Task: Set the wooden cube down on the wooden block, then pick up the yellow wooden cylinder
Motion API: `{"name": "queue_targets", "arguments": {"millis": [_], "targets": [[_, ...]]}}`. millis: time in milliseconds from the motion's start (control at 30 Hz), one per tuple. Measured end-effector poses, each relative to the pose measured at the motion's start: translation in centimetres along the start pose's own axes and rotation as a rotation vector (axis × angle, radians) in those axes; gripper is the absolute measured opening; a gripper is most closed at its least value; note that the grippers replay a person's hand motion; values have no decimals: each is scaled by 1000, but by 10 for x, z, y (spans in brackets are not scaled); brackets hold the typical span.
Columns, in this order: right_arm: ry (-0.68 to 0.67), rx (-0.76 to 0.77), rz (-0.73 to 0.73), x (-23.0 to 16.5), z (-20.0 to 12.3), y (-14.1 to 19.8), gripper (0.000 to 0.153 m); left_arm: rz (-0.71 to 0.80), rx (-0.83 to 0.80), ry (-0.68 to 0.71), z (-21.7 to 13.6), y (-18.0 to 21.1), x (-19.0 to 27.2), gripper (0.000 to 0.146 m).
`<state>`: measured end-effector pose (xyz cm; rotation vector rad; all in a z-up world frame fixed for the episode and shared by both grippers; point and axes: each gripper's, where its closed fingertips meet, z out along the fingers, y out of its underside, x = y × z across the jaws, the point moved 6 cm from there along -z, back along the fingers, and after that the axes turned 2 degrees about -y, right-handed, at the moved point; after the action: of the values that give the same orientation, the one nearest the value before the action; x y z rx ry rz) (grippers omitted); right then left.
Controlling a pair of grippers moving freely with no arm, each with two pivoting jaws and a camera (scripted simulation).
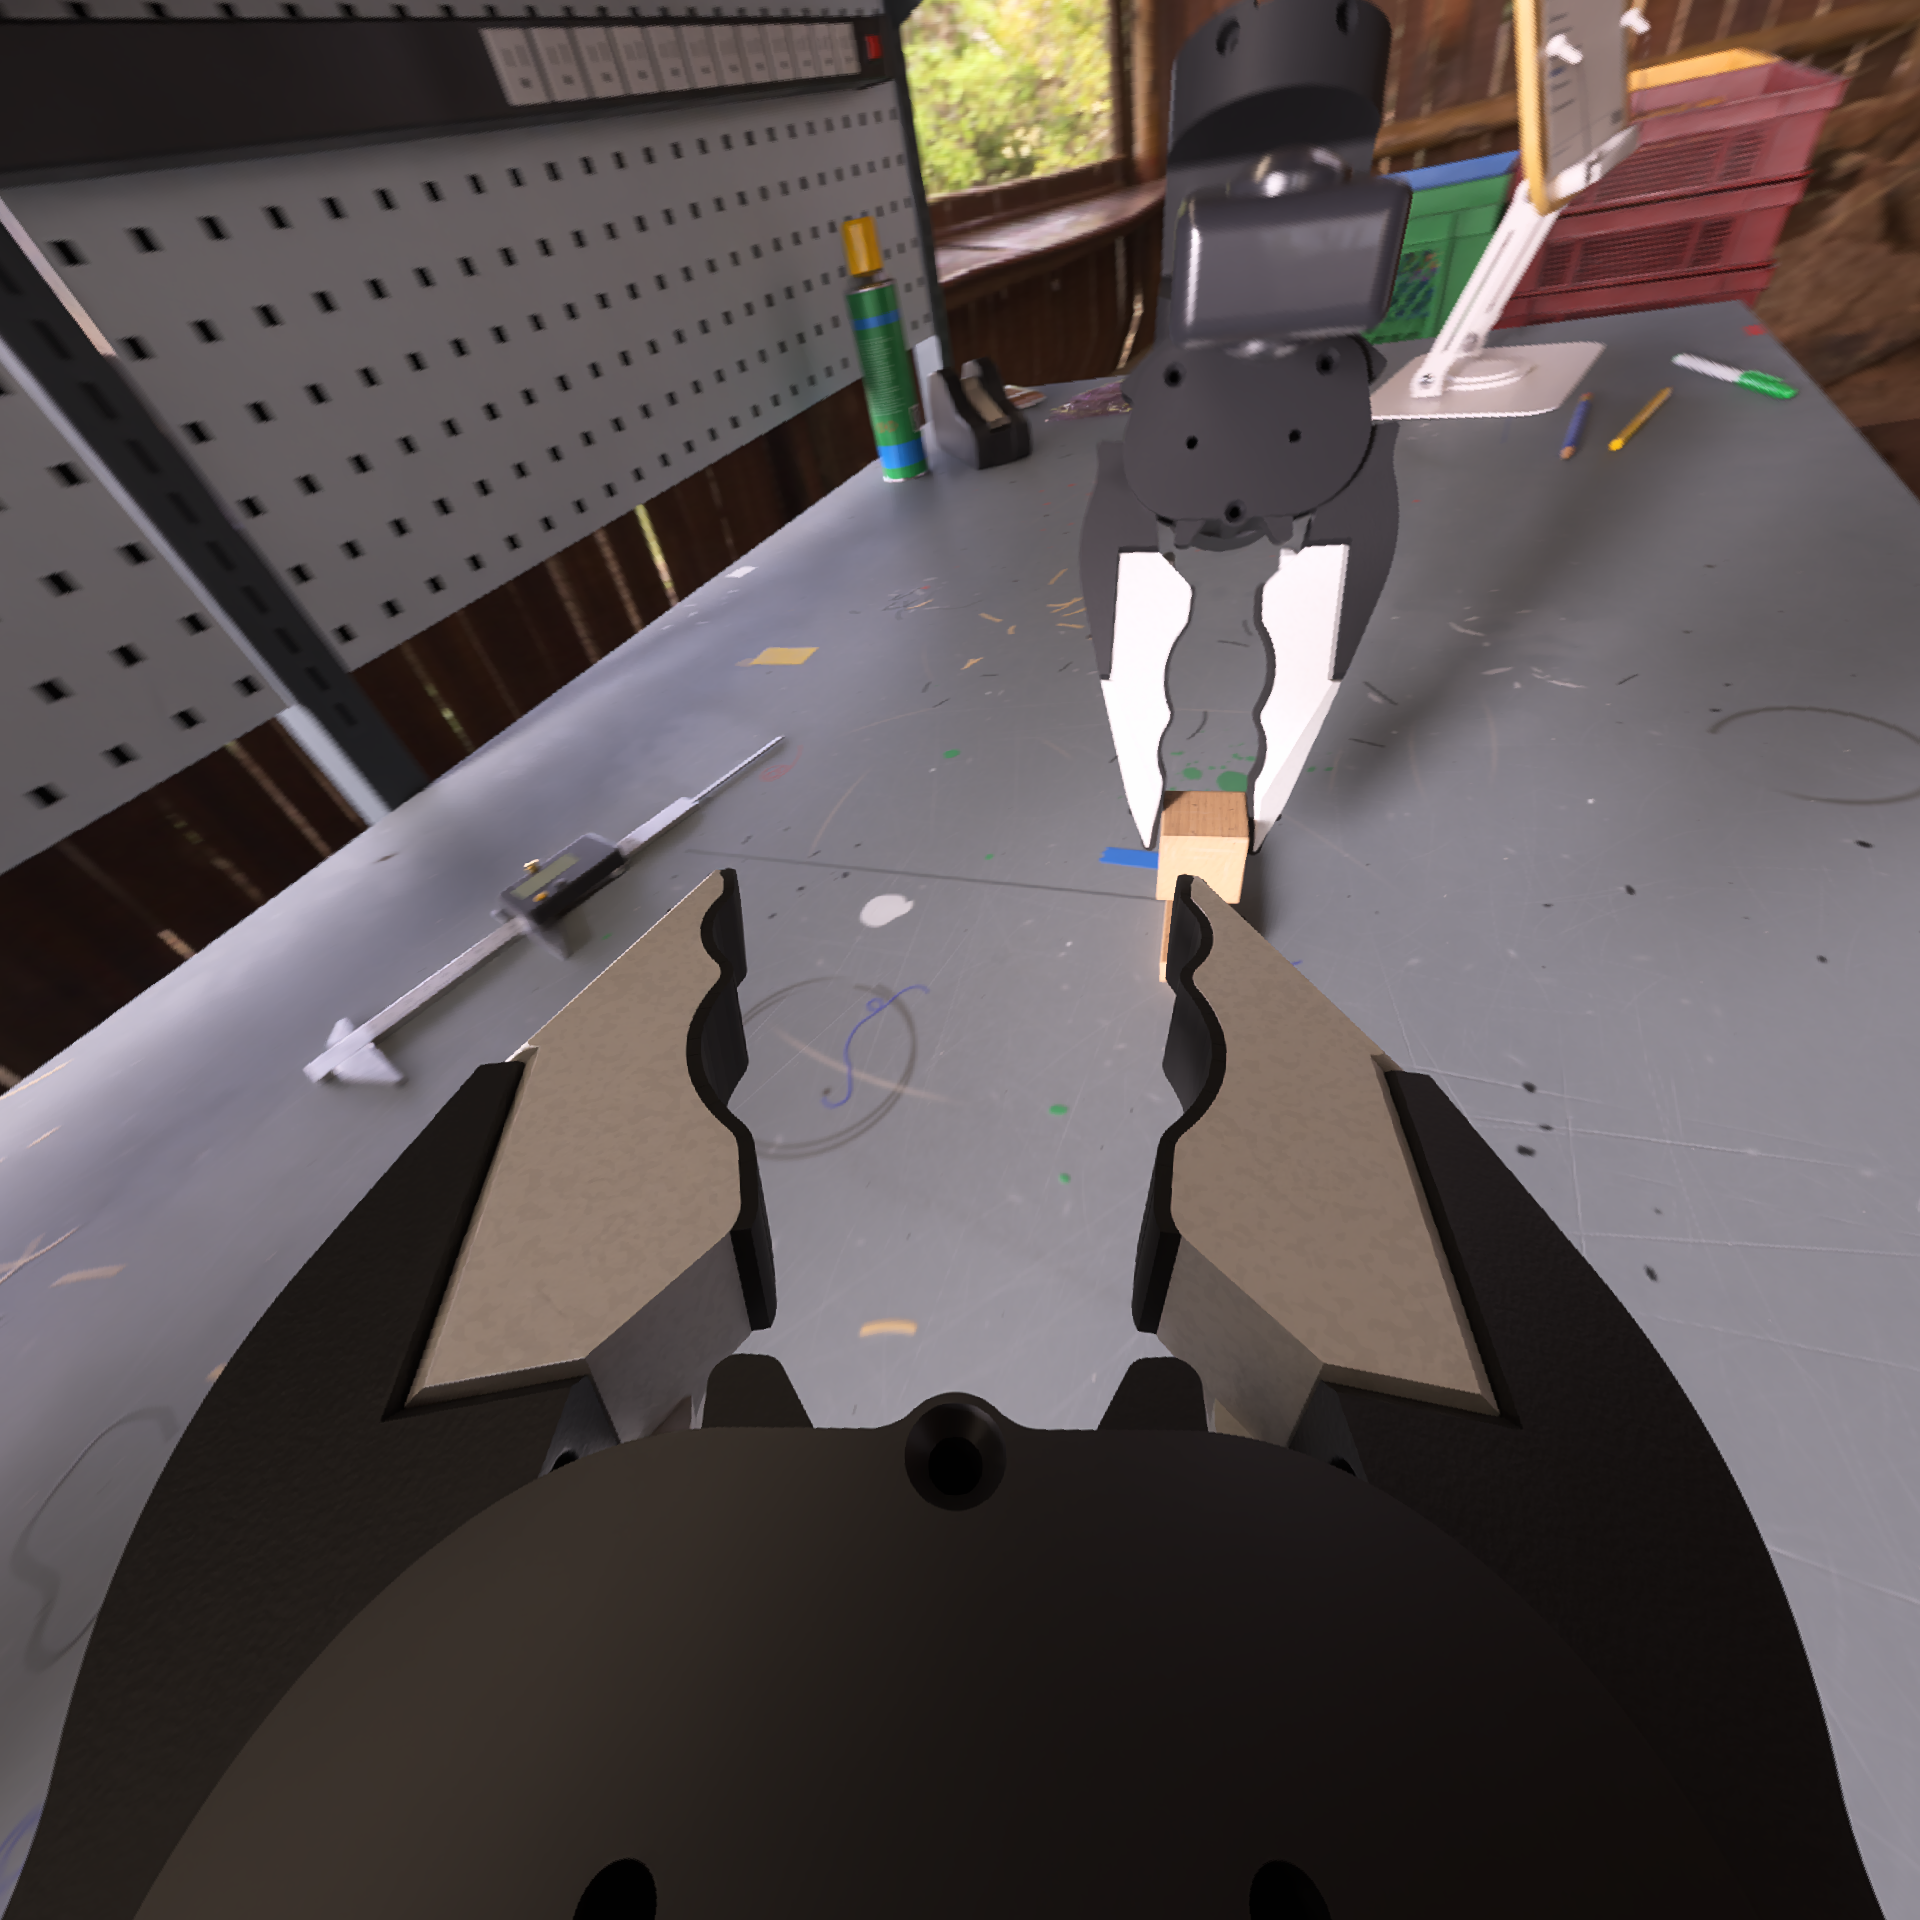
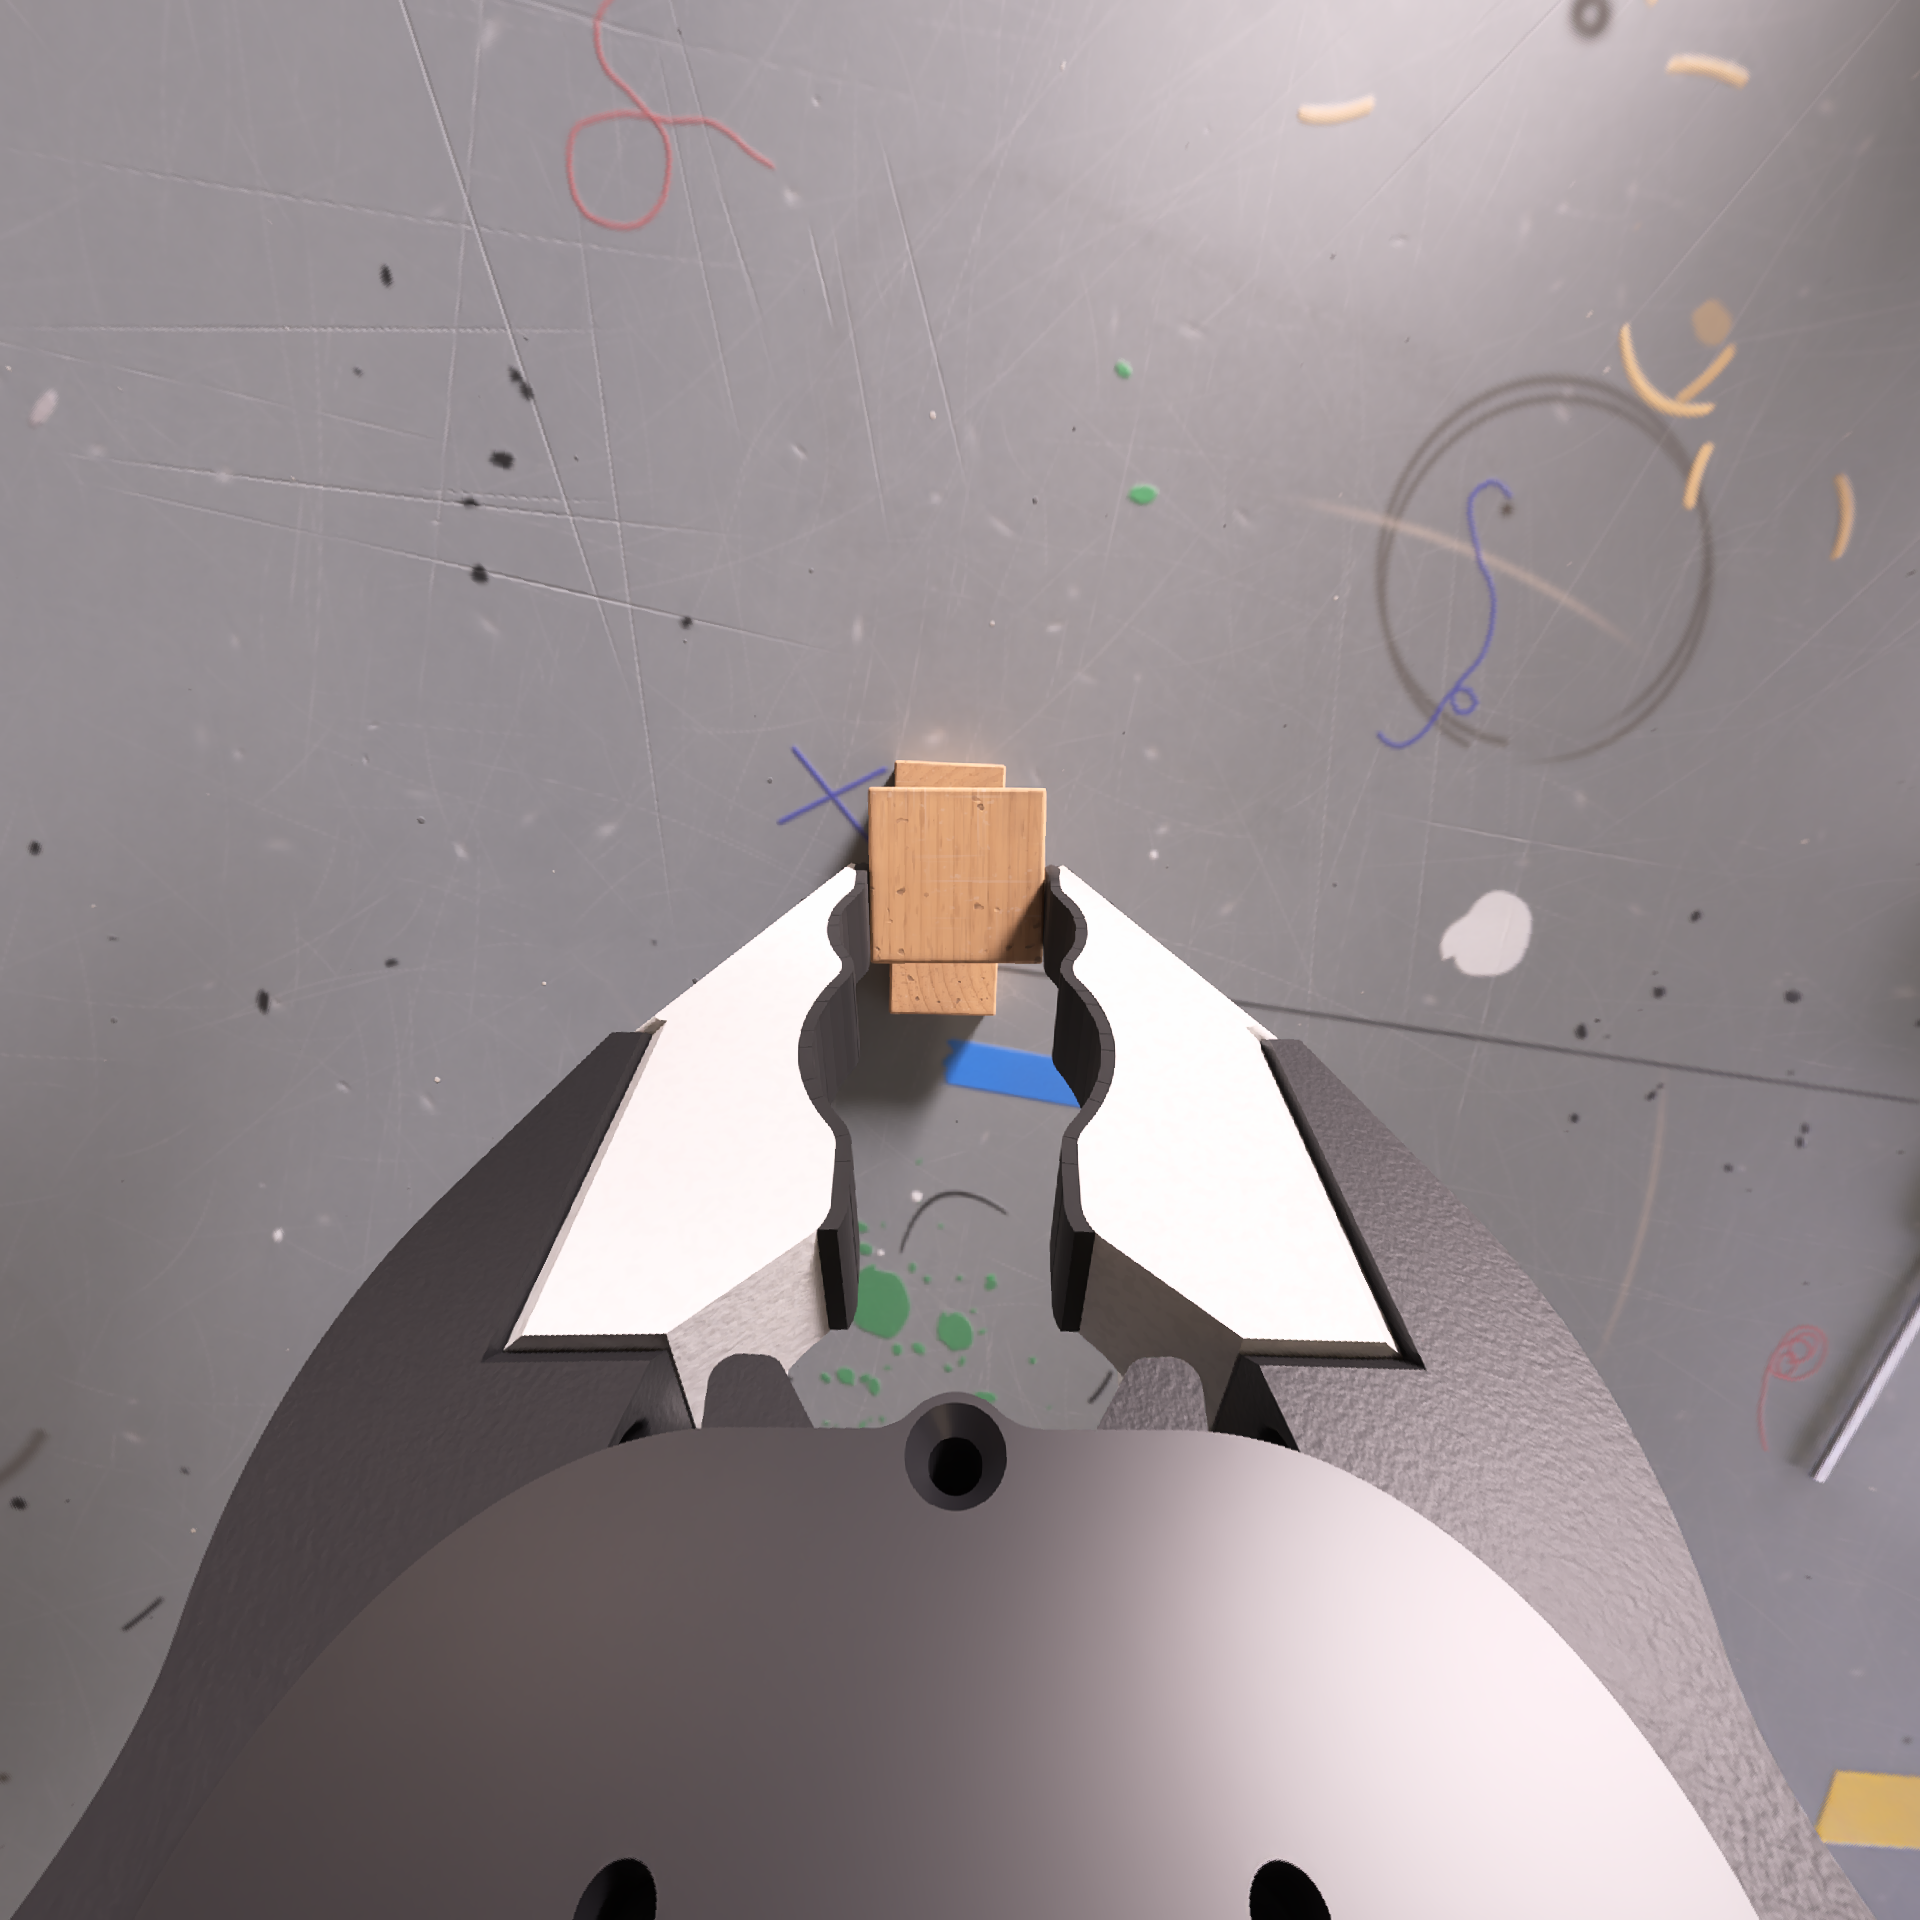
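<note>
Left gripper [image 1: 956,894] nearest the lens: tan fingers spread wide, nothing between them, hanging low over the grey workbench [image 1: 1558,1039]. Just beyond its right fingertip, the wooden cube [image 1: 1202,844], seated between the white fingers of the right gripper [image 1: 1205,831], which points steeply down from above. Seen from the right wrist: right gripper [image 2: 954,883] fingertips flank the wooden cube [image 2: 956,873] on two opposite faces; left pad apparently against the wood, a thin gap possible on the right, so firm grip or fresh release cannot be told. Directly under the cube, the wooden block [image 2: 943,987], narrower, its long axis running along the line of the fingers, ends showing at both near and far edges of the cube. Cube appears to rest on the block; placement judged done or all but done. Blue tape patch [image 2: 1013,1073] beside the block on the bench. Yellow wooden cylinder not found in either view; direction from either set of fingers therefore undetermined, likewise which gripper lies nearer. Left gripper, empty and already spread, judged the readier for that pickup. Farther off: calipers [image 1: 520,904] at left, spray can [image 1: 883,353] at the pegboard [image 1: 416,312], crates [image 1: 1683,197] at the far end.
</note>
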<state>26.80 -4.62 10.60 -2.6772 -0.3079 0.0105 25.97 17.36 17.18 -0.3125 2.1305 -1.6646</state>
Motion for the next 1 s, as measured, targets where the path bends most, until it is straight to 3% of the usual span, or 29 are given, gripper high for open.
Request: {"name": "queue_targets", "arguments": {"millis": [333,733,1000], "targets": [[-20,-48,33,3,15,8,33,32,-101,-171,-67,-9,-8,81],[-22,-25,34,1,19,14,33,12,-173,-229,-98,-8,-16,81],[50,79,73,1,-1,16,51,7,-338,-262,-122,1,-34,83]]}}
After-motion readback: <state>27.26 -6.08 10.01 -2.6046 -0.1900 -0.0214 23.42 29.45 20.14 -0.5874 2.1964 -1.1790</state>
